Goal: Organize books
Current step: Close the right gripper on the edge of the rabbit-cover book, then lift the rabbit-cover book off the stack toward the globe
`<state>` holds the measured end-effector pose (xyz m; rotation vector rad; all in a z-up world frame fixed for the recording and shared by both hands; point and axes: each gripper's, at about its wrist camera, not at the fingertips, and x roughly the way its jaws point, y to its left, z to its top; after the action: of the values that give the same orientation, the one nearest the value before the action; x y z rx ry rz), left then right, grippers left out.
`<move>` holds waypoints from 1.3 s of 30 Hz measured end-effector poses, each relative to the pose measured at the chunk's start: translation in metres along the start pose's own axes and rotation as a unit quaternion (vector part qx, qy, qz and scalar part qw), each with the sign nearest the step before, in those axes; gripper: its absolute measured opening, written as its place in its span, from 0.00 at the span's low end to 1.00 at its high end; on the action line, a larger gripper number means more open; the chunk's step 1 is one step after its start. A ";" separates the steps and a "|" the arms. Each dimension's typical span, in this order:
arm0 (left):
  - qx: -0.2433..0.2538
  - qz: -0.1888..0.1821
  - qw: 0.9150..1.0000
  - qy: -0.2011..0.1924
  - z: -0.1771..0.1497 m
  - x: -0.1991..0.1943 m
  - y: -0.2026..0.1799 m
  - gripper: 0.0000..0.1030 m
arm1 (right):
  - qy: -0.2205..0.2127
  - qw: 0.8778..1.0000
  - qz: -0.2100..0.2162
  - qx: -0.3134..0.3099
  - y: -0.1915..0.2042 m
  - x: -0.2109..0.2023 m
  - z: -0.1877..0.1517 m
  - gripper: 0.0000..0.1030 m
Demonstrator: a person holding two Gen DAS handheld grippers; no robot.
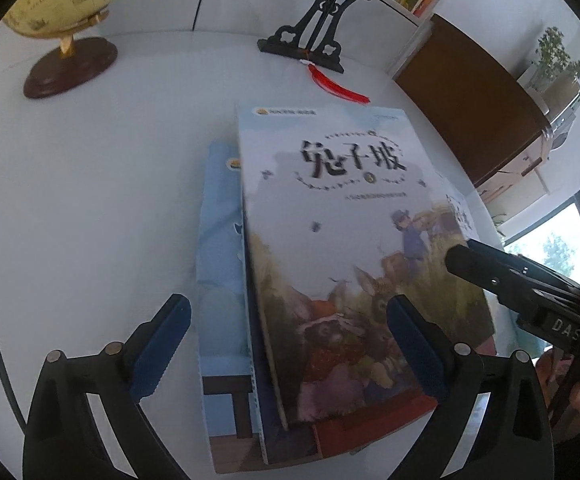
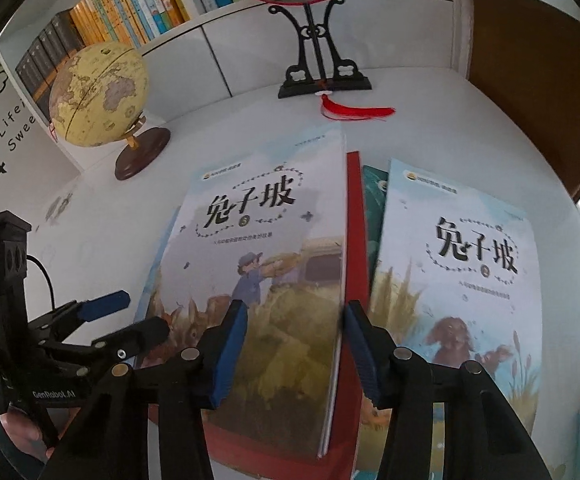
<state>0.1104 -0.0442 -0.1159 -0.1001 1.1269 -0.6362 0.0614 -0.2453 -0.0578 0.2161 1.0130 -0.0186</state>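
Gathering loose books into one pile looks like the step in hand. On the white table [image 2: 429,120] a top book [image 2: 266,264] with a farm scene on its cover rests tilted on a red book [image 2: 355,220] and a pale blue book [image 1: 220,280], its right edge raised off the pile. A second paperback of the same series, the dog book [image 2: 461,280], lies just to the right, near but apart, over a teal book [image 2: 373,192].

The right gripper [image 2: 295,354] straddles the raised right edge of the top book with its jaws part closed; whether the pads actually press on the cover I cannot tell, as the near part is blurred. The left gripper [image 1: 290,344] stands wide open, its fingers either side of the near end of the pile, holding nothing.

At the far side stand a globe [image 2: 98,96] on the left and a fan stand [image 2: 321,76] in the middle, well clear of the books.

The next move probably calls for a firm pinch on that raised edge, then squaring the top book on the pile while the left gripper steadies the lower ones, so nothing slides.
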 end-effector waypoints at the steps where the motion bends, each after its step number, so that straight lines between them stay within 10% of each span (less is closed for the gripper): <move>1: 0.000 -0.004 1.000 0.001 0.000 0.000 0.000 0.94 | 0.000 1.000 0.000 -0.003 0.002 0.002 0.001 0.47; 6: 0.014 -0.015 1.000 0.005 -0.001 0.001 -0.005 0.92 | 0.005 1.000 0.013 -0.023 0.012 0.005 0.001 0.32; 25: 0.045 -0.037 0.998 0.030 -0.070 -0.034 -0.039 0.92 | 0.041 0.998 -0.008 -0.036 0.018 -0.030 -0.047 0.33; 39: 0.020 -0.045 0.998 0.045 -0.080 -0.029 -0.023 0.92 | 0.085 0.993 0.060 0.061 -0.007 -0.045 -0.101 0.35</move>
<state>0.0240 -0.0289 -0.1187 -0.0878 1.2004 -0.7490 -0.0477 -0.2367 -0.0725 0.3956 1.1690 0.0472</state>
